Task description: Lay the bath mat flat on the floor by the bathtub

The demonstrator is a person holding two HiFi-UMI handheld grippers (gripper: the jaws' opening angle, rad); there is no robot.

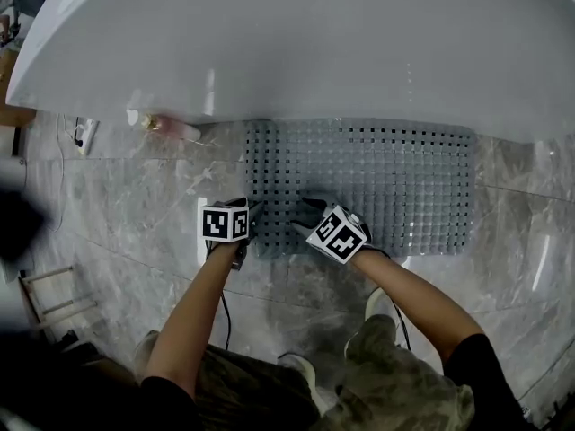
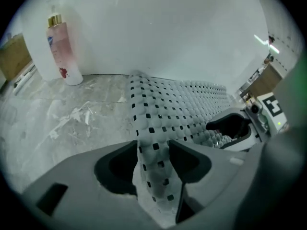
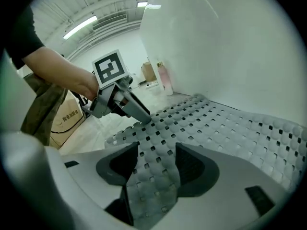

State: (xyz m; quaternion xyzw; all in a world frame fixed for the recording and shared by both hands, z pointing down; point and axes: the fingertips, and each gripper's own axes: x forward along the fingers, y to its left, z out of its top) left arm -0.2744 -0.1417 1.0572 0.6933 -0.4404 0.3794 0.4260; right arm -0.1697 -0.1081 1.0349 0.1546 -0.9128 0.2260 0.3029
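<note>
grey marbled floor [image 1: 135, 205] runs along the foot of a white bathtub [image 1: 296, 43], and the bath mat [image 1: 386, 187], grey with square holes, is spread on it right beside the tub. most of it looks flat. only the near left part is raised, because we grip it there with both tools.

the left tool [image 1: 254, 212] is clenched on a bunched strip of the mat near its left corner. the right tool [image 1: 307, 209] grips the near edge just beside it, with a wider fold of mat pressed between its jaws.

we judge the task nearly done, with only this edge left to set down. to do it well, we should draw the two tools a little apart along the edge to take out the bunching. then we lower them together until the mat touches the floor, and only then let go, so no ridge springs back.

the far edge lies against the tub's base, and its far left corner curls up slightly there, so pushing forward would buckle it. a pink bottle [image 1: 166, 126] stands by the tub to the left, clear of the mat. open floor lies to the left and towards us, though our shoes are close behind.
</note>
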